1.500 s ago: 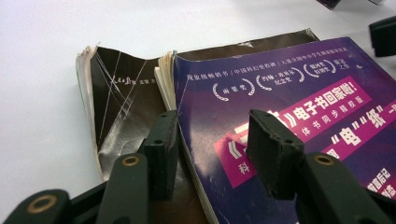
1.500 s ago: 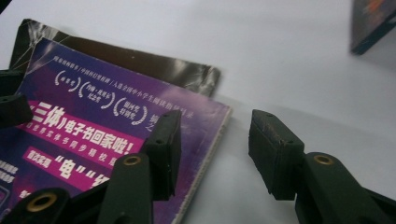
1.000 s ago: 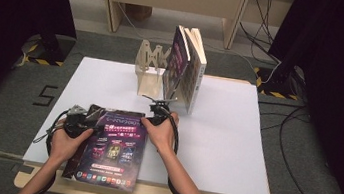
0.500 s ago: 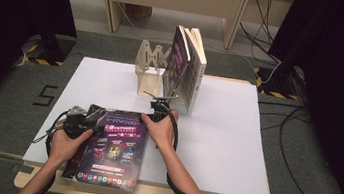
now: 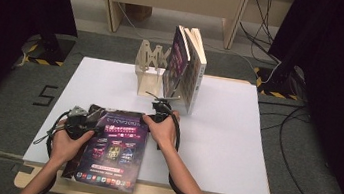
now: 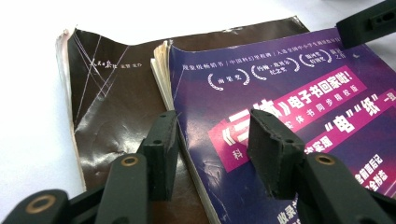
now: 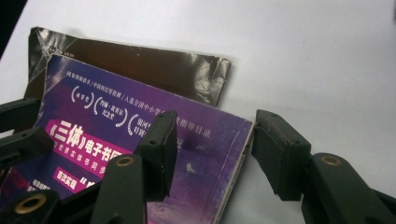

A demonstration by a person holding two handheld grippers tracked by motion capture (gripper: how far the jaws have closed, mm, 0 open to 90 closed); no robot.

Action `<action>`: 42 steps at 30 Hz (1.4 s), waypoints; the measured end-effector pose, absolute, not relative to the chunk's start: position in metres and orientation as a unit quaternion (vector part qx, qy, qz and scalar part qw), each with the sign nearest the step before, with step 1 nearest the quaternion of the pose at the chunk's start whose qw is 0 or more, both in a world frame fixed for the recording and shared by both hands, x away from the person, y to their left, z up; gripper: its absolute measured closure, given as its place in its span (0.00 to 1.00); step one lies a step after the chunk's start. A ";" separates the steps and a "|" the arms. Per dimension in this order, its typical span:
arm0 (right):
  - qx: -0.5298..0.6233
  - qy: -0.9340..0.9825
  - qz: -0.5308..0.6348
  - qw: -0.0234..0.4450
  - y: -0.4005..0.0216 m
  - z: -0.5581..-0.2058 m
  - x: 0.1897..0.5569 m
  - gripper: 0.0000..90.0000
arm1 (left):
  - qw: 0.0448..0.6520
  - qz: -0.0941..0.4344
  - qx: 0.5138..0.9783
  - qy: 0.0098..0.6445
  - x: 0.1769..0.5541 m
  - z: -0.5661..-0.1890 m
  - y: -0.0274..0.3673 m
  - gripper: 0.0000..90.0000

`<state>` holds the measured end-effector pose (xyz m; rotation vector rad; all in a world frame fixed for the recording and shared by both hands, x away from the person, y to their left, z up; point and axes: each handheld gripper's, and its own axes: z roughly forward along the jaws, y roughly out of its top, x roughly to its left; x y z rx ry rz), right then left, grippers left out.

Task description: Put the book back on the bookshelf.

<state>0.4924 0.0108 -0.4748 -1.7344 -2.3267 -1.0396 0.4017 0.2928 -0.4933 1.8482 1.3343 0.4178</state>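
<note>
Nothing has visibly moved since the earlier frames: both hands and the purple paperback (image 5: 113, 150) lie as they did. That paperback rests flat at the table's (image 5: 233, 150) near edge, atop a dark brown book (image 6: 107, 116), its long axis running away from the person. Left gripper (image 5: 90, 122) straddles its far left corner, jaws spread over the spine edge without pinching. Right gripper (image 5: 158, 113) straddles the far right corner, jaws likewise apart. Both hands are equally near. Farther back, two books (image 5: 186, 68) stand upright in a wooden rack (image 5: 148, 66).
</note>
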 end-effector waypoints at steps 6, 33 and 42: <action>-0.565 -0.754 -0.334 0.025 0.013 -0.475 0.491 0.56 | 0.397 0.169 0.734 0.525 0.401 -0.493 0.292 0.59; -0.565 -0.738 -0.364 0.065 0.008 -0.458 0.480 0.69 | 0.393 0.183 0.732 0.525 0.399 -0.493 0.290 0.59; -0.546 -0.739 -0.384 0.091 0.009 -0.455 0.480 0.85 | 0.394 0.179 0.734 0.524 0.400 -0.492 0.294 0.59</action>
